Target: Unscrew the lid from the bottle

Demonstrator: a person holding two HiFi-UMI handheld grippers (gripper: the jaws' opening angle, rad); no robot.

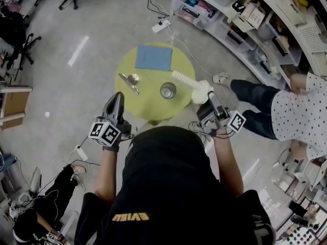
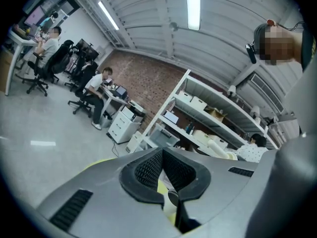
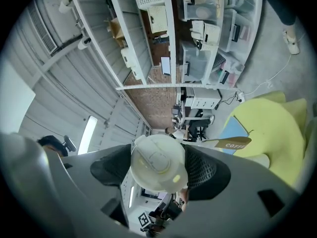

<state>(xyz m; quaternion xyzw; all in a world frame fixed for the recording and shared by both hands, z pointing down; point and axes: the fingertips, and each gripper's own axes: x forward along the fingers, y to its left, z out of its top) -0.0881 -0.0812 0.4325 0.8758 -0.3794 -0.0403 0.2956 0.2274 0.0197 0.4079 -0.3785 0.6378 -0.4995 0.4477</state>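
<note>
Head view: the left gripper (image 1: 117, 99) is at the near-left edge of the round yellow table (image 1: 153, 106), fingers together and empty. The right gripper (image 1: 205, 97) is at the table's right edge, clamped on the wide end of a white bottle (image 1: 185, 80) that sticks out over the tabletop. Left gripper view: pads meet, nothing between them. Right gripper view: the bottle's round white end fills the gap, a pad pressed on each side.

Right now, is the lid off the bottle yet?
Looks done: the bottle stands open on the yellow table. In hand: the right gripper holds the white lid, away from it. The left gripper is shut, empty. Left: probably just putting the lid down.
</note>
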